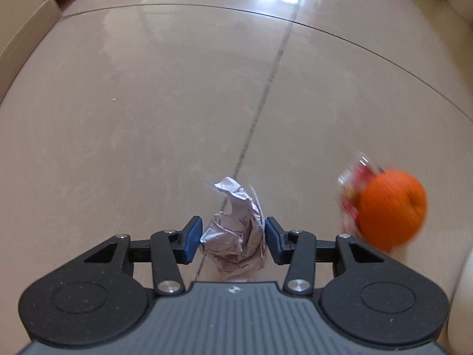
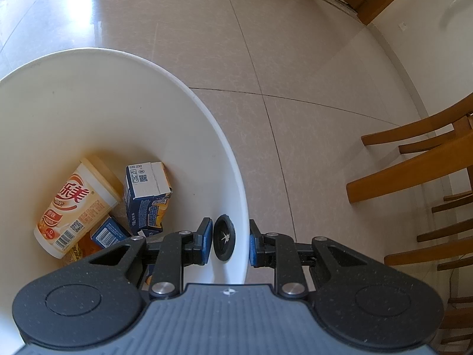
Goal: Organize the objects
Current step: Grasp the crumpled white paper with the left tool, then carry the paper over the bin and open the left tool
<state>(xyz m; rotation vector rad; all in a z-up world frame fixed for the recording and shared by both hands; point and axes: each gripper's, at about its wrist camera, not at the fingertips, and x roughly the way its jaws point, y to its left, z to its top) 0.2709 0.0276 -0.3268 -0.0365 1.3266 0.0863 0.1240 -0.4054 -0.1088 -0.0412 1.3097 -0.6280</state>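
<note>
Basically, crumpled paper [image 1: 236, 233] is pinched by the left gripper [image 1: 233, 244] over bare floor [image 1: 147, 103]; the white bin [image 2: 236, 183] rim is clamped by the right gripper [image 2: 230, 242].

Floor tiles [image 1: 147, 103] showing glossy beige with grey grout. Crumpled paper [image 1: 236, 233] reading pale grey-lilac. Orange [image 1: 393, 207] glowing bright orange beside a red-and-white printed wrapper [image 1: 351, 189]. Bin [image 2: 147, 112] looking cream-white; inside, a cup [image 2: 74, 204] showing cream with red lettering, a carton [image 2: 147, 195] showing navy and white. Chairs [image 2: 414, 162] looking honey-brown wood. Gripper pads [image 2: 208, 236] showing blue on black.
</note>
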